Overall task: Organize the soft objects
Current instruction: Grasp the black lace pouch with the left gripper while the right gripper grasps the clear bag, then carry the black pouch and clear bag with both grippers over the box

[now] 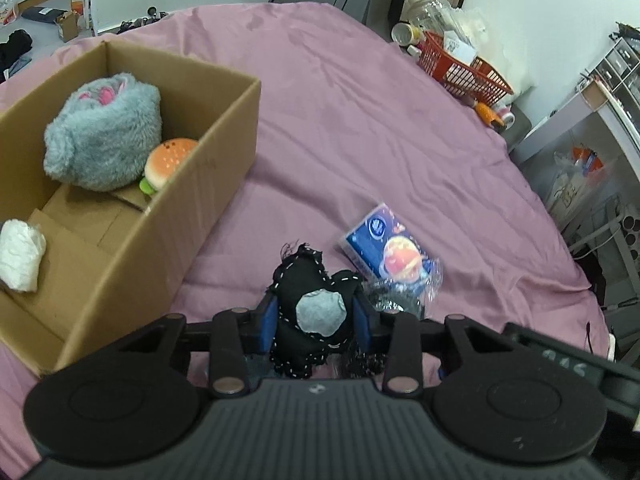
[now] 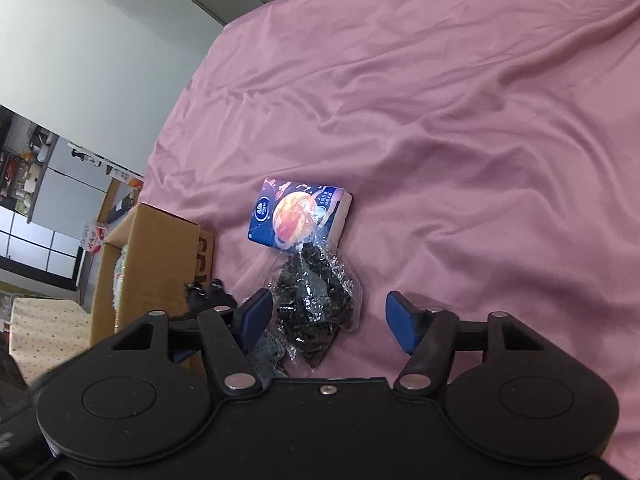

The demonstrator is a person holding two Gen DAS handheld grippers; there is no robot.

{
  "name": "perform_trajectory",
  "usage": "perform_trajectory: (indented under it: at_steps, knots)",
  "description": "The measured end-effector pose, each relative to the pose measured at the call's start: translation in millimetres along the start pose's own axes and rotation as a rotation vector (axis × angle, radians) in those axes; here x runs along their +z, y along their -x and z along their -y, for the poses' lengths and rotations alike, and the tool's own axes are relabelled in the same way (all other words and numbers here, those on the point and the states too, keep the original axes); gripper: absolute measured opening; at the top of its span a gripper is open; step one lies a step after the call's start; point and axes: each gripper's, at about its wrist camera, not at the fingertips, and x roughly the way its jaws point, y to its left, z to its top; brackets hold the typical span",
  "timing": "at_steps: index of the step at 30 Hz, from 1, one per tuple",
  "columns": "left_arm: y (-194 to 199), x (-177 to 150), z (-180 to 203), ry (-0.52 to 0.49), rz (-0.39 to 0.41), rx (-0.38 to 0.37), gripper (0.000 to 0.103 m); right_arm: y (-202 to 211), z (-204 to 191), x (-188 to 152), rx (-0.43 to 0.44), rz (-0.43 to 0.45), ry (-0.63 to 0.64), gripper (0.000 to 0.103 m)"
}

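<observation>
Left gripper (image 1: 316,316) clamps black toy (image 1: 310,304) | box (image 1: 224,152) lies forward-left | right gripper (image 2: 328,316) wide around bag (image 2: 316,300)

Even, soft indoor light (faint shadows); fisheye bending edges, slight blur.

You see a pink sheet (image 1: 360,120) under a brown cardboard box (image 1: 208,184) holding a grey plush with pink patches (image 1: 104,136), an orange-bunned burger toy (image 1: 168,160) and a white bundle (image 1: 20,256), while a black, white-stitched pouch with a grey patch (image 1: 316,312) sits between blue pads (image 1: 269,320) near a dark-blue, orange-planet tissue pack (image 2: 300,216).
</observation>
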Motion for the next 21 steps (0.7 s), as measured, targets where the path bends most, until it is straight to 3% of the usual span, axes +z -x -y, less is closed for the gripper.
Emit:
perform_trajectory:
  at_steps: [6,10,17,21]
  knots:
    - [3,7,-4,-0.001,0.008,0.006,0.038,-15,-9,-1,-0.034,0.020,0.041,0.061]
    - [6,11,-8,0.008,0.000,0.016,0.038,-21,-8,-3,-0.019,0.030,0.061,0.043]
    - [26,14,-6,-0.021,0.033,0.015,0.038,-8,-20,-8,-0.021,0.048,0.123,0.033]
    - [37,11,-4,-0.032,0.045,0.011,0.038,7,-23,-12,-0.018,0.072,0.133,0.033]
